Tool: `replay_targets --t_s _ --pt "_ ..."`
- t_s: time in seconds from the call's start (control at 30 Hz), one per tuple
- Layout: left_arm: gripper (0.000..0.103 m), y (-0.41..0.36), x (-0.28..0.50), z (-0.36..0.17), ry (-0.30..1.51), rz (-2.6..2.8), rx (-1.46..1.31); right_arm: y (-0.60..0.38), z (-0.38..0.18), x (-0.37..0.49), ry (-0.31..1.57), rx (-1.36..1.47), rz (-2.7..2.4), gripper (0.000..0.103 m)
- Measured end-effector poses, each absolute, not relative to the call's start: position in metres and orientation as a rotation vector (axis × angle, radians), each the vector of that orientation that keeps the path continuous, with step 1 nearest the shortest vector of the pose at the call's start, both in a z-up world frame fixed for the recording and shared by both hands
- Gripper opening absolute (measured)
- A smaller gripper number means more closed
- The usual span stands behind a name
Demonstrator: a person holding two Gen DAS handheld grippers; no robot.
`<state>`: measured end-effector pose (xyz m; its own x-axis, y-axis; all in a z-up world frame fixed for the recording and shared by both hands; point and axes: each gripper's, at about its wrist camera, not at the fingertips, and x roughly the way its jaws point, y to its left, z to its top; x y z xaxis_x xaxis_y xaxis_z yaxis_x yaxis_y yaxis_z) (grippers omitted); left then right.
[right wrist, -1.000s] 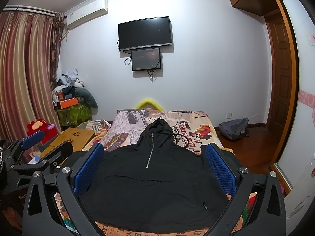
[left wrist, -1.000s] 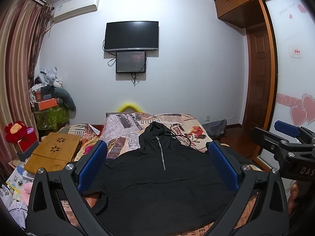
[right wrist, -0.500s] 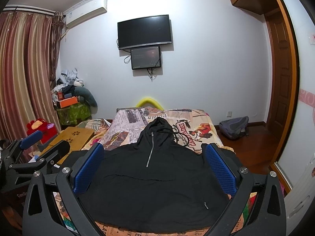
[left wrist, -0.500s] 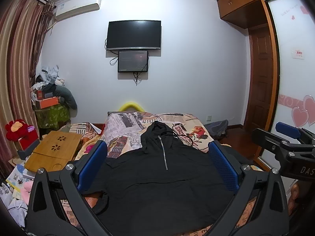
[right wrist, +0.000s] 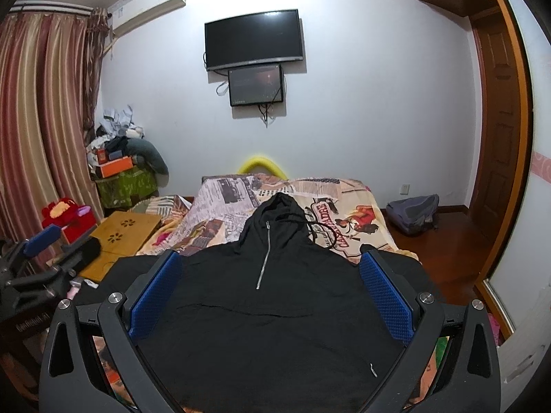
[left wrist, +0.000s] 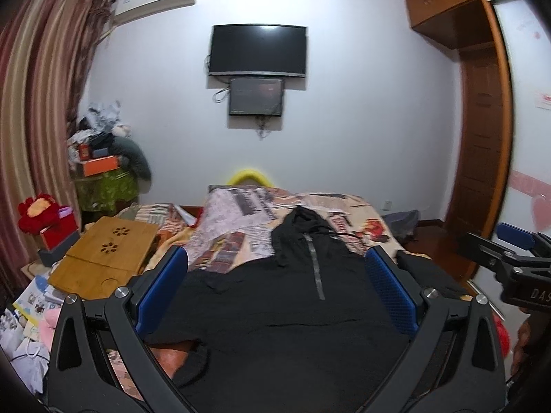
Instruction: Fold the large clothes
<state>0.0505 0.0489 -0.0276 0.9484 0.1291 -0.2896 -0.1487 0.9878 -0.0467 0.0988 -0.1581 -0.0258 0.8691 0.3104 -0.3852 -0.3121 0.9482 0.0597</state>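
Note:
A large black hooded sweatshirt with a short silver zip lies spread flat, front up, on the bed, hood toward the far wall. It also shows in the right wrist view. My left gripper is open and empty, held above the near hem, left of centre. My right gripper is open and empty above the near hem, right of centre. Each gripper shows at the edge of the other's view: the right one and the left one.
The bed has a newspaper-print cover. A wooden lap desk and clutter lie left of the bed. A grey backpack sits on the floor at right. A wardrobe and door stand at right. Two screens hang on the far wall.
Both grippers have shifted slightly, the left view swinging a little to the left. The sweatshirt has not moved and both grippers stay open.

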Motion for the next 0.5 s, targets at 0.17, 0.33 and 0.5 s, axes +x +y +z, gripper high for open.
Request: replay_targets --t_s 0.17,0.33,0.5 --pt "0.103 0.103 0.08 -0.044 0.323 0.24 -0.086 -0.145 -0.04 0.13 0.441 -0.04 0.314 0.102" --pt "0.103 0.17 0.1 -0.073 0.391 0.365 -0.137 -0.136 -0.056 0.159 0.498 -0.062 0.32 0.102" --pt "0.103 0.265 0.115 -0.127 0.592 0.42 -0.354 -0.128 -0.08 0.19 0.595 -0.064 0.328 0.102"
